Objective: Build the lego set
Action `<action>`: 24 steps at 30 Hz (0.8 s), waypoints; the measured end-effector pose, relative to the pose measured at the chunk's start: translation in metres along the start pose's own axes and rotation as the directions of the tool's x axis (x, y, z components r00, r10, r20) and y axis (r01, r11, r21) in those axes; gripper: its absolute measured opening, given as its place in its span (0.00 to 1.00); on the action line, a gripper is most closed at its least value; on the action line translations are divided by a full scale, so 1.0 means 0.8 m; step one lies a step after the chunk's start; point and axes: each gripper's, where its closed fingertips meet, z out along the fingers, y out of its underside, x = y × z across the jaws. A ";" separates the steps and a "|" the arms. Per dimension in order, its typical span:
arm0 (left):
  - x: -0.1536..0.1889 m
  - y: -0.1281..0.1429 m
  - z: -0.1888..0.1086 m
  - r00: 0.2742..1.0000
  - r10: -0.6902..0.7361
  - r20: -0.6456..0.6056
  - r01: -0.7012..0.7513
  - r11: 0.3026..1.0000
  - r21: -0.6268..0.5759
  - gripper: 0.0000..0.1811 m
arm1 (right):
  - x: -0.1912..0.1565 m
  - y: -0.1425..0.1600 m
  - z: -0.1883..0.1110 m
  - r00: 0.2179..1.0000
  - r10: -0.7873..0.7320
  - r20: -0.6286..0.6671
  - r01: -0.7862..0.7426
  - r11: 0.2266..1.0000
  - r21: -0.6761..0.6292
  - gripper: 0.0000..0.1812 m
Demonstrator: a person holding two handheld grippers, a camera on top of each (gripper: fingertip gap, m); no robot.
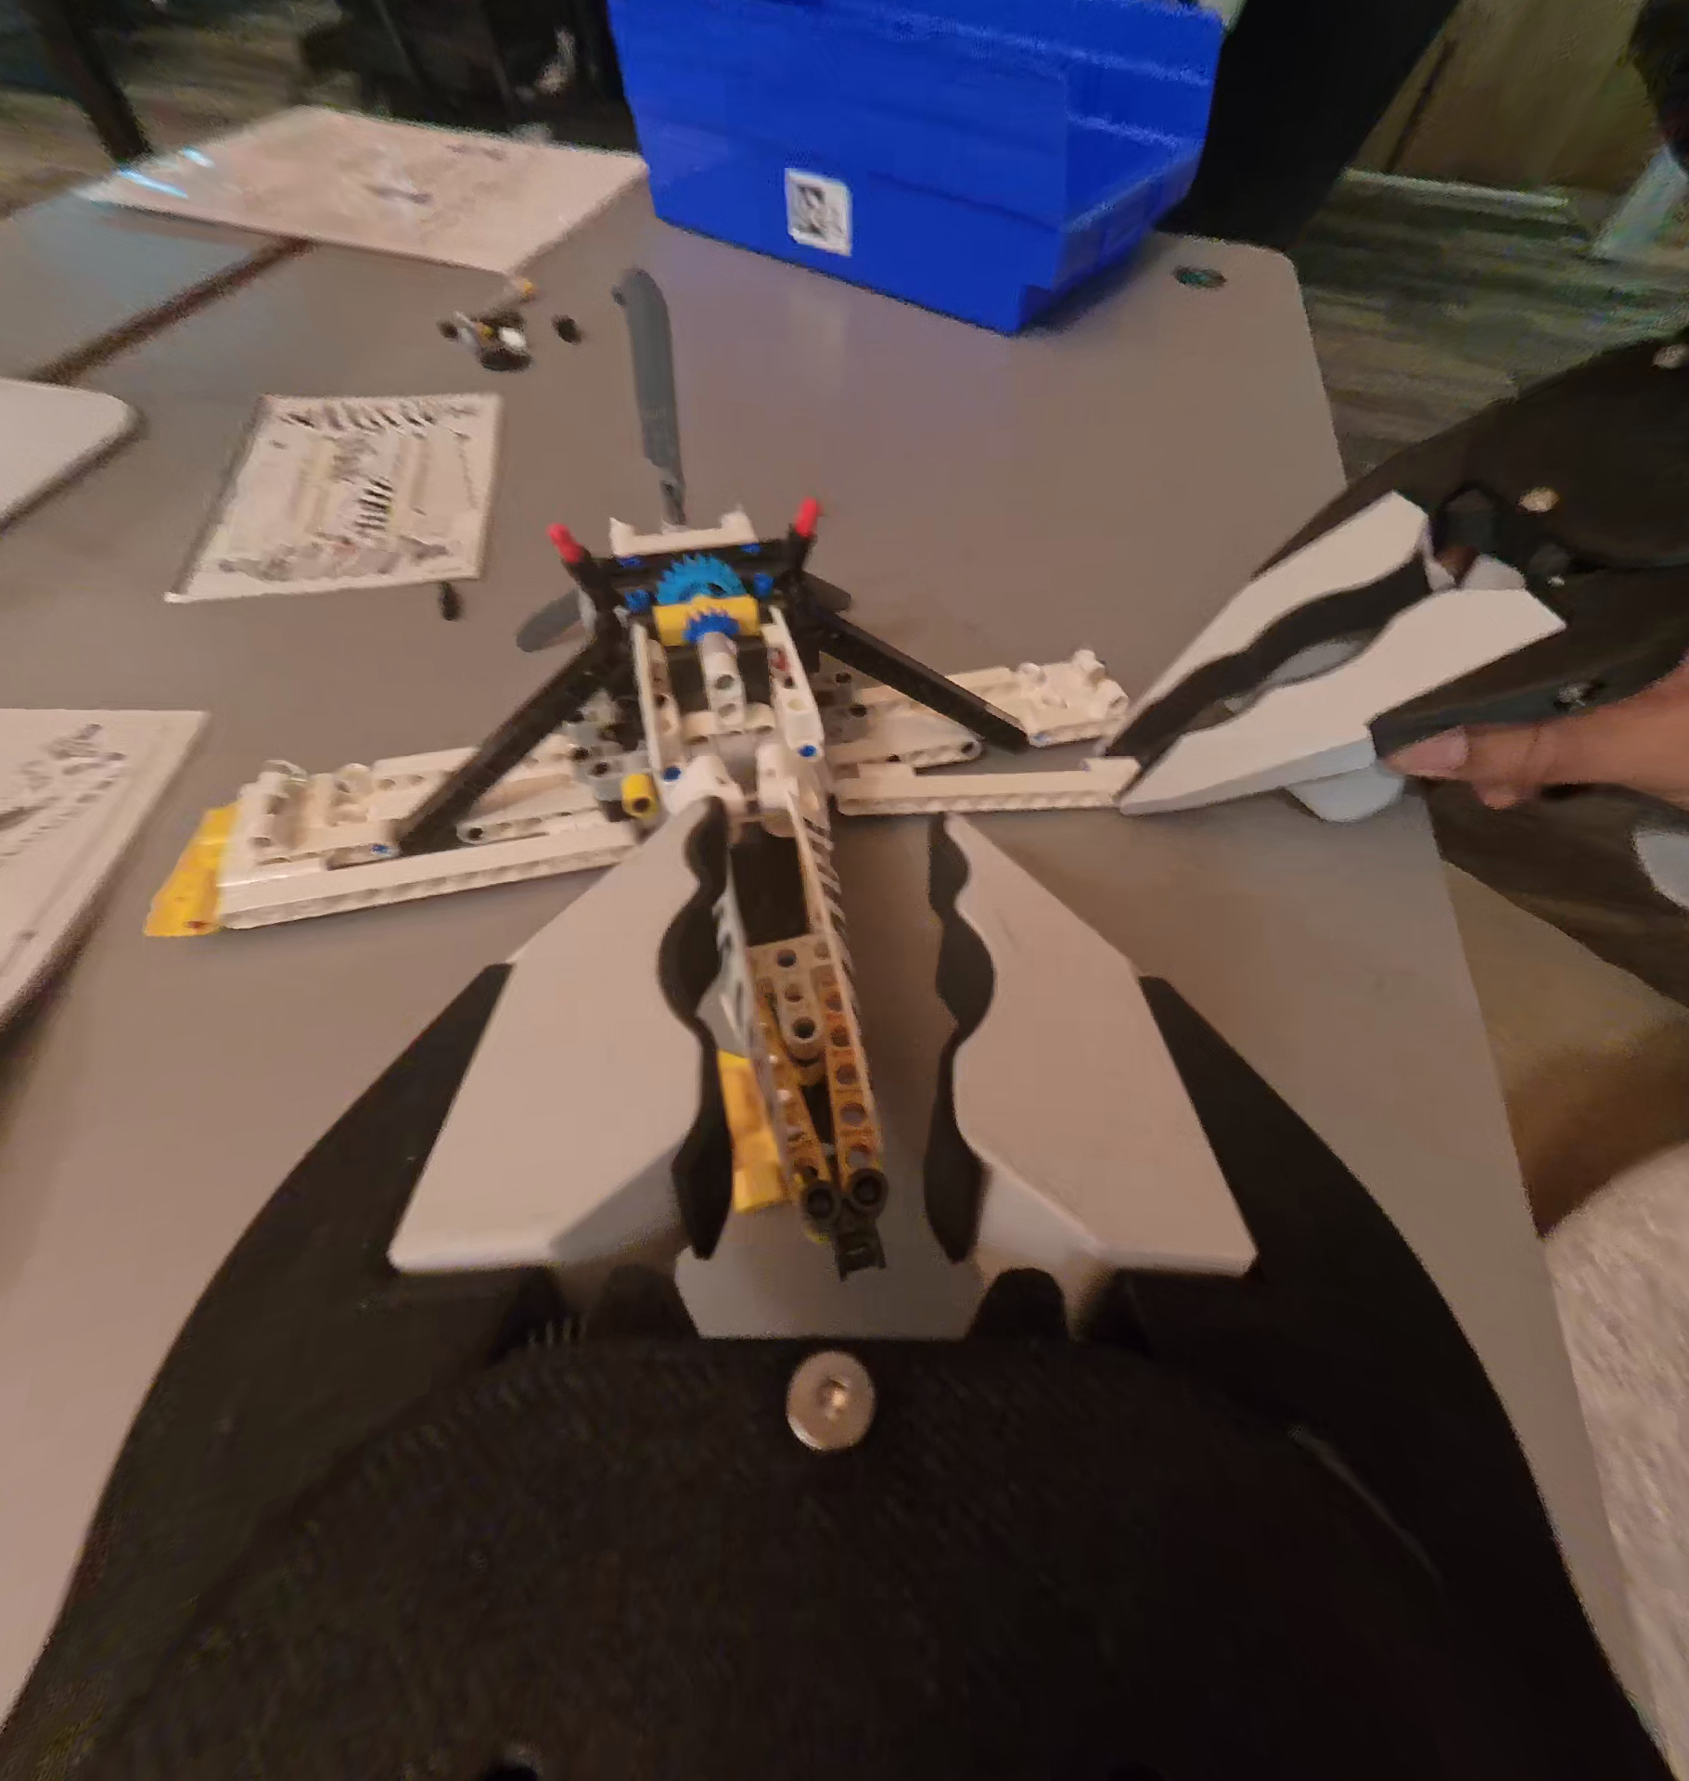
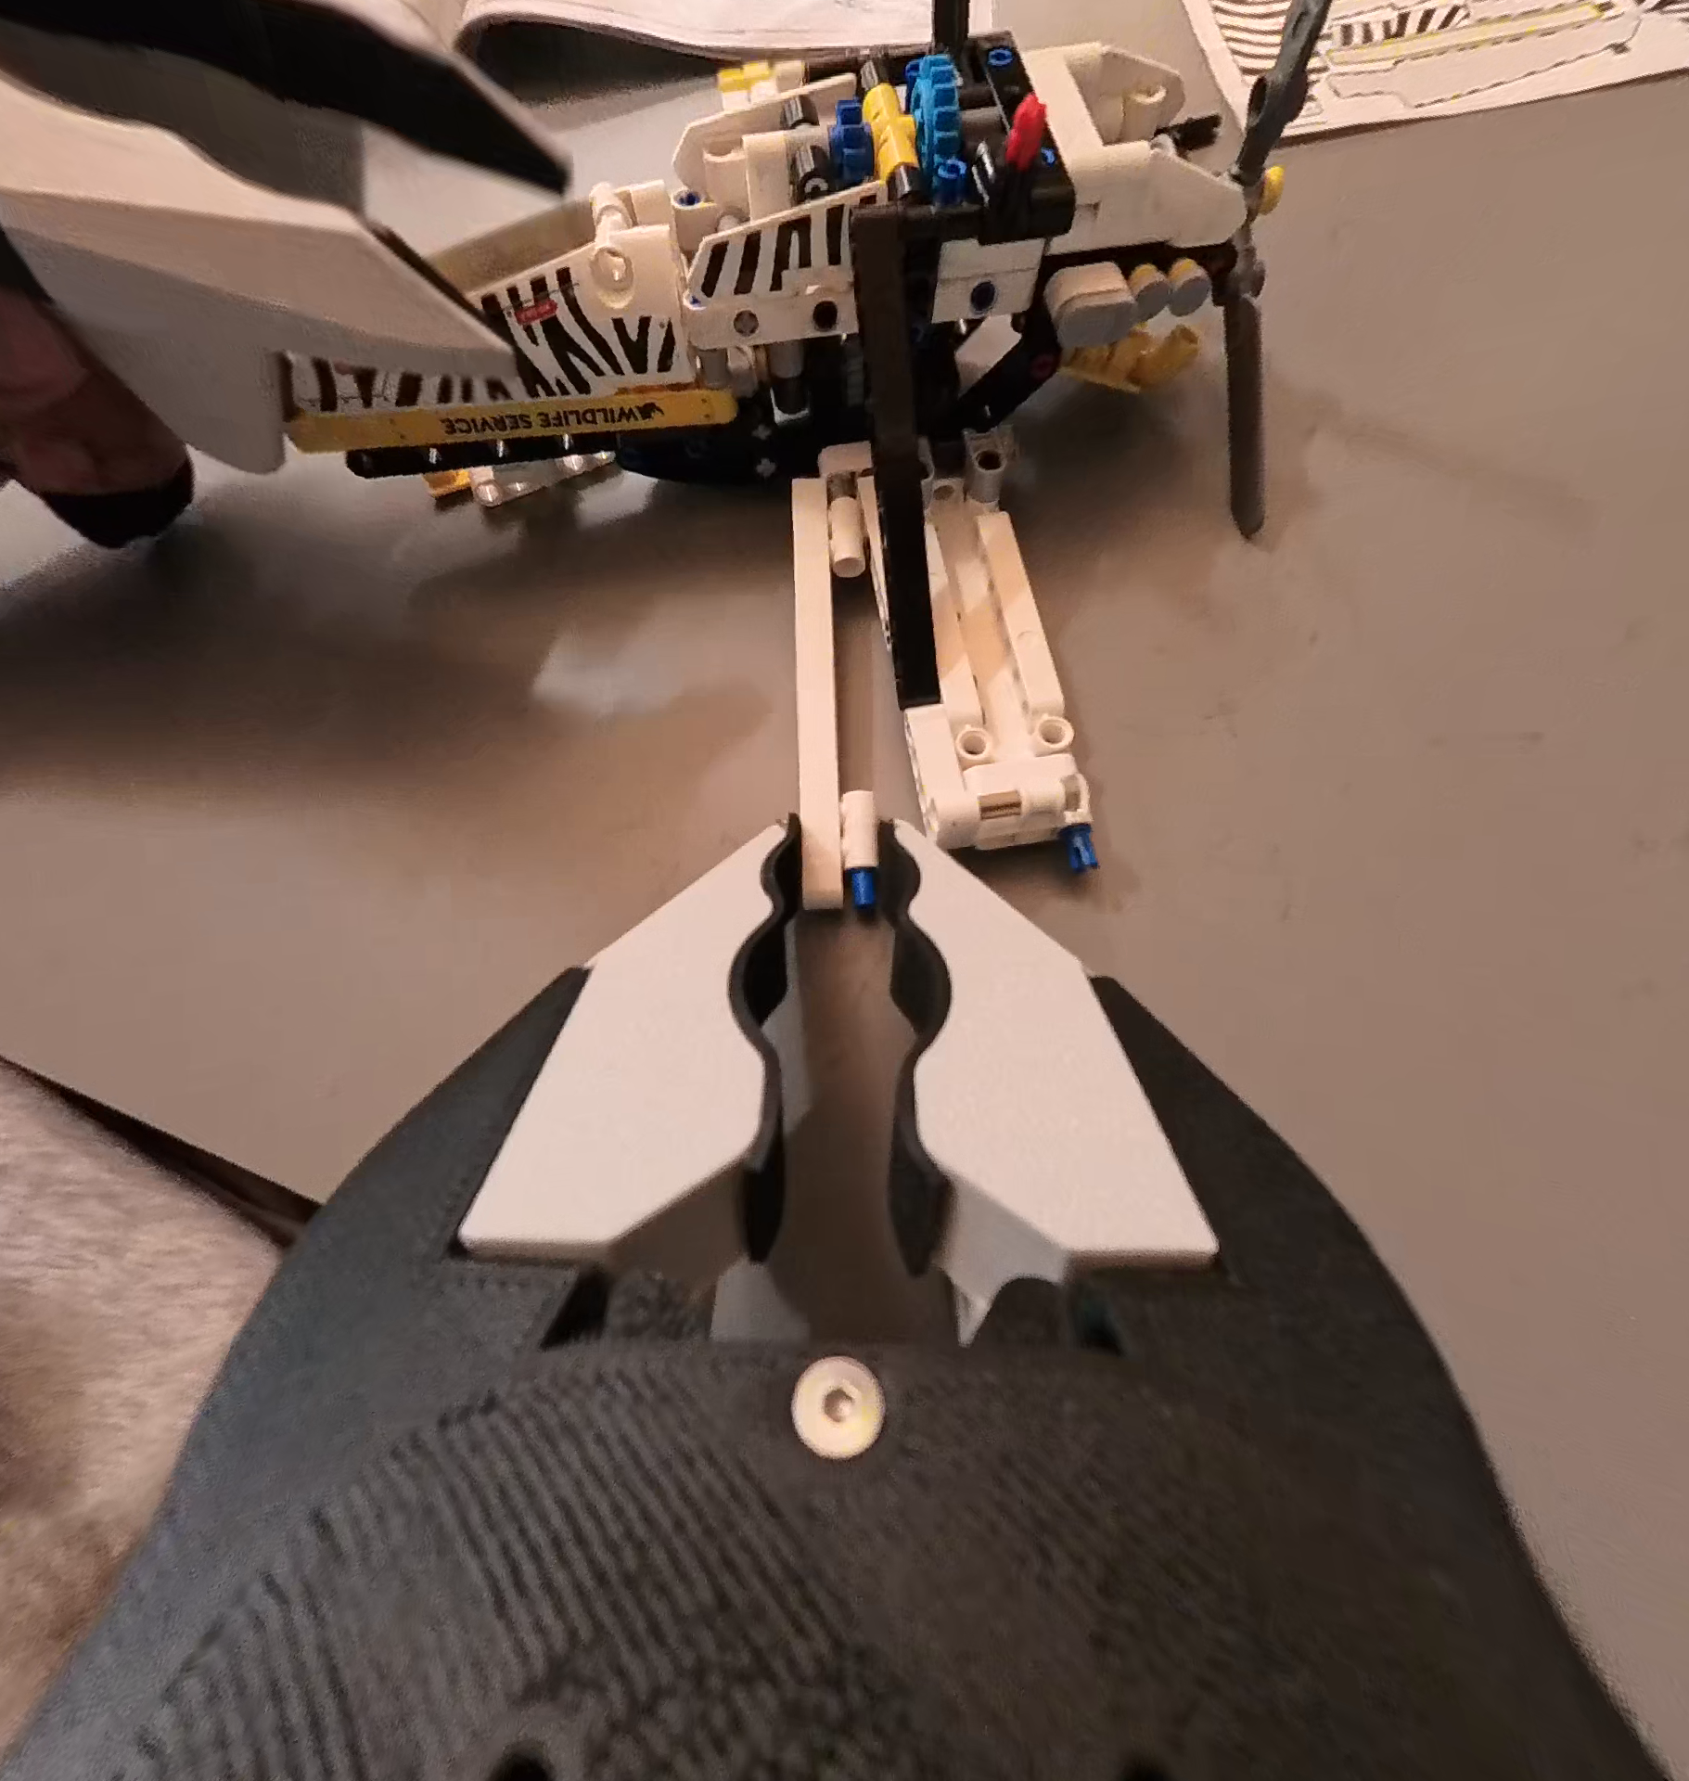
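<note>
The white, black and yellow brick-built plane model point(image 1: 715, 704) sat on the grey table point(image 1: 1062, 463), its wings spread flat to either side and its grey propeller point(image 2: 1250, 289) touching the tabletop. Your left gripper point(image 1: 821, 867) straddled the model's yellow-and-black tail boom point(image 1: 811, 1041); its left finger point(image 1: 570, 1070) pressed against the boom while the right finger stood clear of it, so the gripper was spread, not clamped. Your right gripper point(image 2: 840, 848) was closed down on the tip of the long white beam point(image 2: 816, 675) at the trailing edge of the wing, pinching it together with a short white connector carrying a blue pin point(image 2: 859, 882). Just beside it lay the wing's blocky white end point(image 2: 1004, 781). Farther back on the table rested printed instruction sheets point(image 1: 349, 491), a few small loose parts point(image 1: 498, 328) and a blue plastic bin point(image 1: 917, 145).
</note>
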 end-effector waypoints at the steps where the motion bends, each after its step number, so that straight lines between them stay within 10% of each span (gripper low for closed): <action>1: -0.009 -0.005 -0.003 0.999 0.009 0.049 -0.010 1.000 0.021 0.29 | 0.000 0.000 0.000 1.000 0.005 0.004 -0.005 1.000 -0.001 0.07; 5: -0.029 -0.023 -0.005 0.980 0.065 0.188 -0.076 0.996 0.047 0.44 | 0.001 0.000 -0.001 1.000 0.016 0.010 -0.016 1.000 0.003 0.07; 9: -0.035 0.001 0.023 0.970 0.108 0.216 -0.070 0.982 -0.174 0.51 | 0.003 -0.003 -0.002 0.999 0.036 0.029 -0.037 0.999 0.016 0.07; 16: -0.027 0.029 0.037 0.991 -0.033 0.133 0.073 0.949 -0.308 0.24 | 0.004 -0.003 -0.002 0.998 0.052 0.044 -0.053 0.998 0.023 0.07; 24: -0.024 0.031 0.036 0.995 -0.008 0.104 0.042 0.943 -0.329 0.23 | 0.003 -0.007 -0.004 0.998 0.028 0.062 -0.032 0.998 0.050 0.07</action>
